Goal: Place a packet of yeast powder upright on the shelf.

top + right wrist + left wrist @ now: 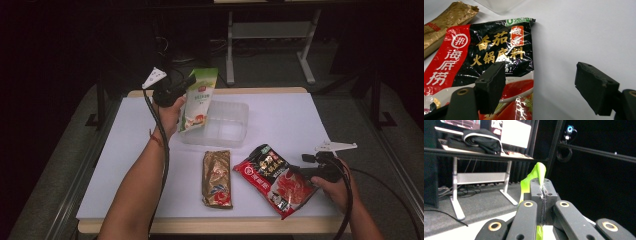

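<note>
Gold packet (217, 178) beside red-black sauce packet (275, 180).

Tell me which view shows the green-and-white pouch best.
The high view: the green-and-white pouch hangs whole from the left tool over the clear tray. The left gripper view catches just its pinched green edge; the right gripper view adds nothing.

It looks like a lab: dark curtains all around, a camera (569, 130) on a pole, a desk with screens (515, 132), grey carpet.
</note>
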Tool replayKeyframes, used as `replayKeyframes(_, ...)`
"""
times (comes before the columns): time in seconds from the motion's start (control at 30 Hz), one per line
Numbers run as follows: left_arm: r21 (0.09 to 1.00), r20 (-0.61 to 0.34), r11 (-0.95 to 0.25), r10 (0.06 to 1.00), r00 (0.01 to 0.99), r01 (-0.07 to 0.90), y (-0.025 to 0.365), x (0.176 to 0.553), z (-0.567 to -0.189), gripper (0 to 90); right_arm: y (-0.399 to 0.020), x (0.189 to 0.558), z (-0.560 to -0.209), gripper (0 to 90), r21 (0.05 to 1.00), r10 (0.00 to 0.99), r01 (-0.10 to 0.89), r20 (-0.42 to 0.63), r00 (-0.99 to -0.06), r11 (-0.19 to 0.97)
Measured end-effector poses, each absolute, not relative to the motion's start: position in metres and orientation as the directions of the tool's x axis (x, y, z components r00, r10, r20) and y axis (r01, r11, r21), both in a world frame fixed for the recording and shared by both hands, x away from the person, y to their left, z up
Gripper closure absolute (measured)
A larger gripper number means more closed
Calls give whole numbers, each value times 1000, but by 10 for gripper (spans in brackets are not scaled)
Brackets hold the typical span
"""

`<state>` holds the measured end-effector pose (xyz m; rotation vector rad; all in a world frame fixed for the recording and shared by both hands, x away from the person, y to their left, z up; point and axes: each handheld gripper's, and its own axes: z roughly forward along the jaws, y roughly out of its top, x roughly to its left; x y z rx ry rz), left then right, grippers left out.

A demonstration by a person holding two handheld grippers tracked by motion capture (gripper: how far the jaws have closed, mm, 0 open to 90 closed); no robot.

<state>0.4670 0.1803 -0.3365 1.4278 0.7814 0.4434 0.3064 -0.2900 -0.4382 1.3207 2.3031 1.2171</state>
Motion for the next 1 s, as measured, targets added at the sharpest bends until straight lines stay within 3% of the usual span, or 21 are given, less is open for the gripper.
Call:
replayKeyframes(0.2, 975, -221, 138, 657, 721, 172, 188, 462, -351, 892, -287, 306, -438, 237, 747, 790, 610, 196, -580, 262)
replayKeyframes(0.57, 984, -121, -17, 659, 742, 175, 204, 447, -366, 895, -286, 307, -439, 238, 741, 793, 616, 195, -578, 267)
replayKeyframes(1.0, 983, -143, 9, 677, 722, 185, 224, 433, -375, 873, -285, 306, -438, 239, 744, 793, 611, 187, -579, 271)
